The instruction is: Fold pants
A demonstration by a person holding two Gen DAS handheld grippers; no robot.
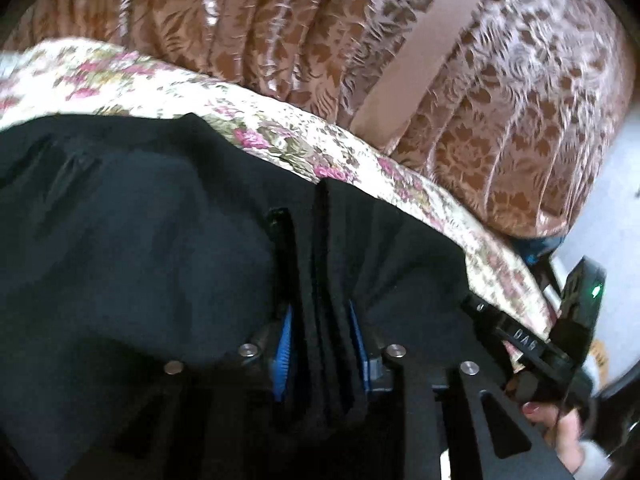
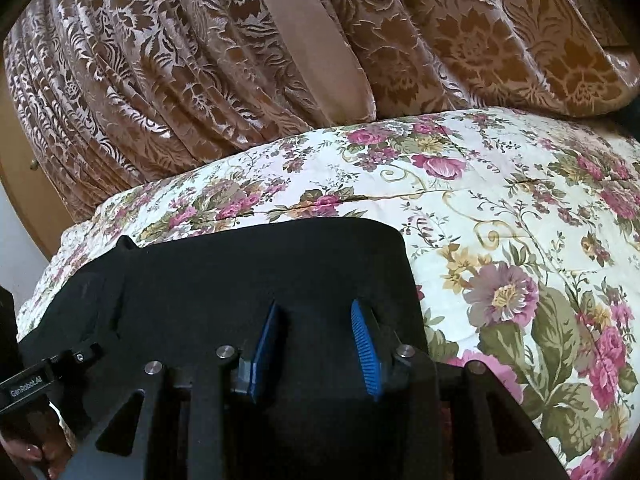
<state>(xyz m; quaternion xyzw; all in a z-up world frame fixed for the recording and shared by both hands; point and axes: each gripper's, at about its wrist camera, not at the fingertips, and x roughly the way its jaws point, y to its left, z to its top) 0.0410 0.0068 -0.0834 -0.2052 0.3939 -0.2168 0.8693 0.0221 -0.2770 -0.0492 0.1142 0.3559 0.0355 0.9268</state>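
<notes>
Near the floral bedspread (image 2: 500, 216) edge, I've got both grippers pinching black pants: left gripper (image 1: 320, 320) on bunched cloth, right gripper (image 2: 320, 340) on a flat fold. Prob mid-fold, w/ final fold still left.

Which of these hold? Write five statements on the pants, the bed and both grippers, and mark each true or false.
1. The pants are black. True.
2. The pants lie on a plain white sheet. False: they lie on a flowered bedspread.
3. A bunched fold of the pants sits between the pads of the left gripper. True.
4. The curtain behind the bed is plain blue. False: the curtain is brown with a leafy pattern.
5. The right gripper points at bare bedspread, clear of the pants. False: black cloth of the pants fills the space between and beyond its fingers.
</notes>
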